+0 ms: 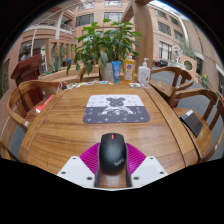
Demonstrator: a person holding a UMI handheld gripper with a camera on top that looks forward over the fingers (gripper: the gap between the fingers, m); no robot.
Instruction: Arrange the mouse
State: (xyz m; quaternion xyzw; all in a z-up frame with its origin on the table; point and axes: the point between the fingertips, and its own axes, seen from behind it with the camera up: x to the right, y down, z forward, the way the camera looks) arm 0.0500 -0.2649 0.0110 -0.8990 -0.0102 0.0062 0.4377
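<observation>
A black mouse (112, 152) with a red scroll wheel sits between my two fingers, its sides against the magenta pads (90, 158). My gripper (112, 160) is shut on it and holds it over the near edge of the round wooden table (60, 130). A grey mouse mat (116, 107) with a white bear-like pattern lies on the table just beyond the mouse, in the middle of the table.
A potted plant (104, 45), an orange bottle (130, 70), a white bottle (144, 72) and another bottle (117, 70) stand at the table's far edge. Wooden chairs (200, 105) ring the table. A red object (42, 100) lies at the left. Buildings stand behind.
</observation>
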